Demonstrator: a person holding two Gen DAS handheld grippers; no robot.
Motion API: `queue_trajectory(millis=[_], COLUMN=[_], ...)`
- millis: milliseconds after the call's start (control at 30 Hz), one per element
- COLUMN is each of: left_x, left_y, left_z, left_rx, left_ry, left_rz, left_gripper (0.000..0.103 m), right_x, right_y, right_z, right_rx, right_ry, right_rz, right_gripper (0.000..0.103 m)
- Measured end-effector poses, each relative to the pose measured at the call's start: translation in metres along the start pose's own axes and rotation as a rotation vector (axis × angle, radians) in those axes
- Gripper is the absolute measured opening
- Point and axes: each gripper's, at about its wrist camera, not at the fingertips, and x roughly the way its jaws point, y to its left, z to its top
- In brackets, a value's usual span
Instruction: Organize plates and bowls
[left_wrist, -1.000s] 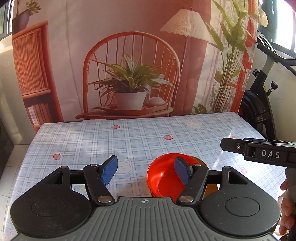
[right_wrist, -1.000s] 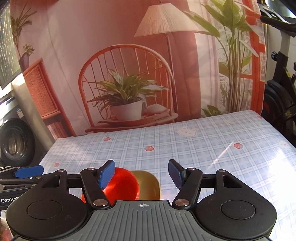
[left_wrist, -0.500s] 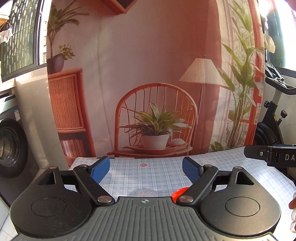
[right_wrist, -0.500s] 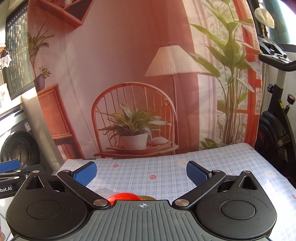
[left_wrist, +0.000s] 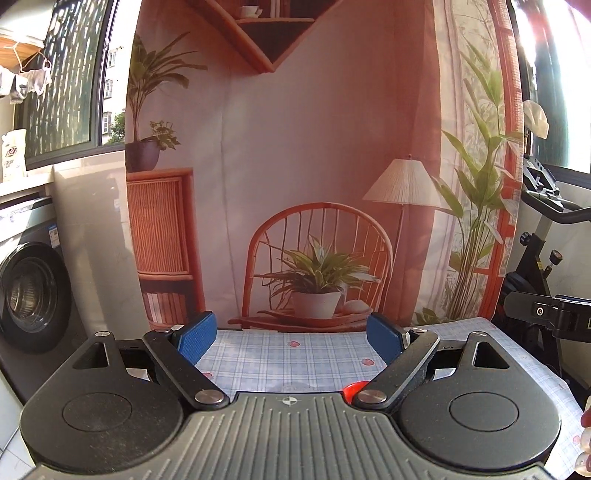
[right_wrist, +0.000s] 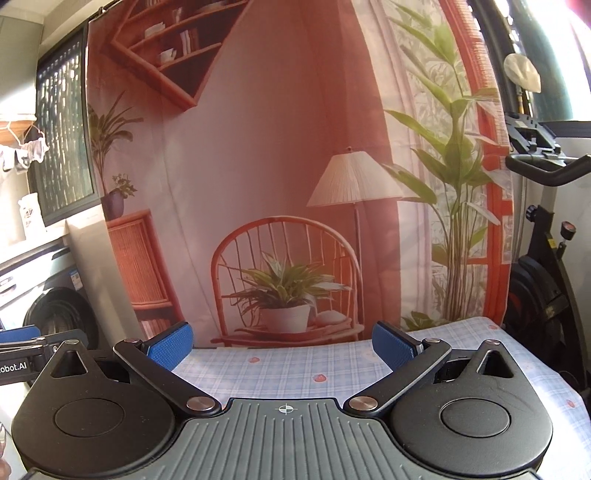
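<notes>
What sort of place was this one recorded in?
Probably a home laundry or utility corner: a washing machine on the left, an exercise bike on the right, and a printed living-room backdrop hung behind the table.

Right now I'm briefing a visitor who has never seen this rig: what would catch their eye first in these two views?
The big printed backdrop of a rattan chair and potted plant fills the background behind the blue checked tablecloth. In front, each view shows black jaws with blue pads standing wide open with nothing between them. A sliver of the red bowl peeks out low in the left view.
</notes>
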Motion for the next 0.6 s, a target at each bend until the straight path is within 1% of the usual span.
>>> queue_trajectory(millis=[267, 433, 600], left_x=[-0.02, -0.024, -0.026], left_y=[0.004, 0.002, 0.001], left_z=[-0.01, -0.015, -0.016], left_rx=[-0.017, -0.007, 0.003], left_ry=[0.002, 0.01, 0.011], left_rz=[0.003, 0.009, -0.004], left_gripper=[0.09, 0.09, 0.09], right_x=[-0.024, -0.031, -0.036], right_y=[0.005, 0.011, 0.014], right_z=[-0.008, -0.01, -0.011], right_rx=[-0.017, -0.039, -0.044], right_ry=[-0.009, -0.013, -0.02], right_rz=[-0.006, -0.002, 0.001], right_gripper=[0.103, 0.103, 0.103])
